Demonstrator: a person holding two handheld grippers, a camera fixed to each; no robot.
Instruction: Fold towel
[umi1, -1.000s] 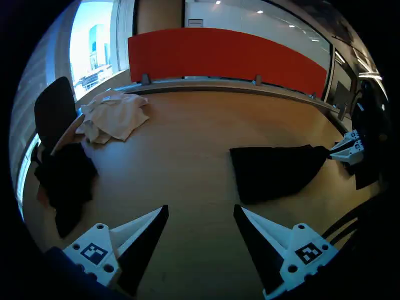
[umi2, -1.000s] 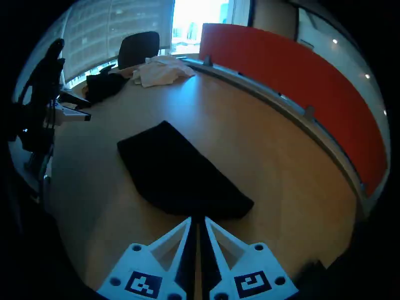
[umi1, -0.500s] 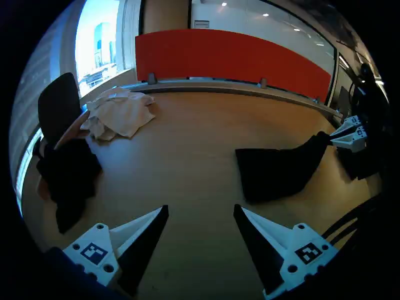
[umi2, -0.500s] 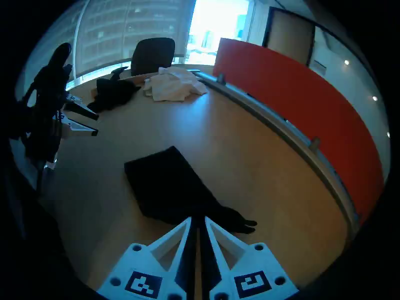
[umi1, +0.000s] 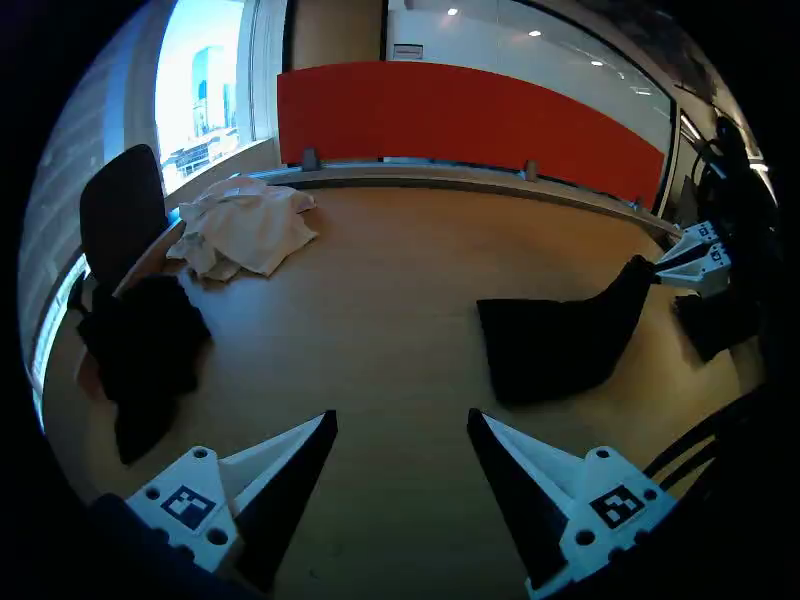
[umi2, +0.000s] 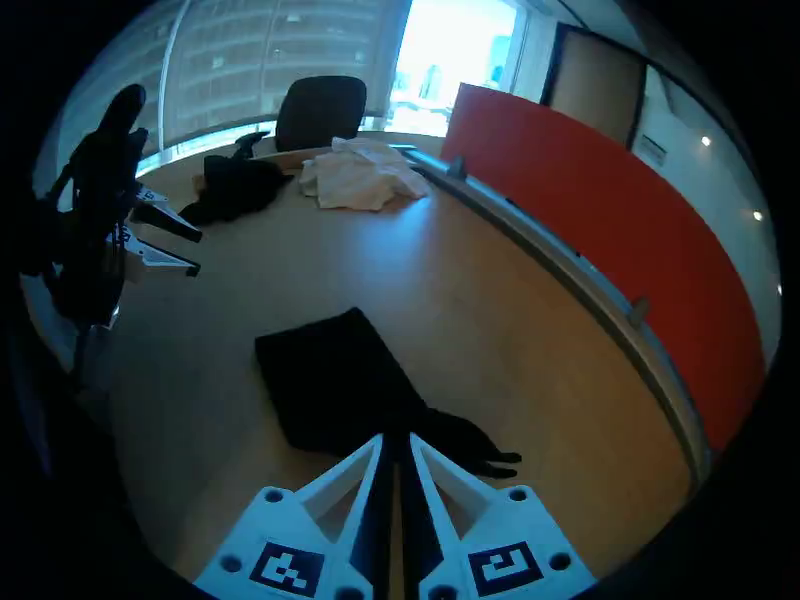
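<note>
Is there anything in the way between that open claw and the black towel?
Nothing visible. Bare table lies between the left gripper and the black towel; the right gripper pinches its far corner, and the pale cloth pile sits well aside.

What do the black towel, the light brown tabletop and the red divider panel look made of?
Black towel: soft matte cloth; it drapes and creases where the right tool holds its corner up. Light brown tabletop: likely wood laminate, smooth with faint sheen. Red divider panel: flat, matte, possibly fabric-covered.
</note>
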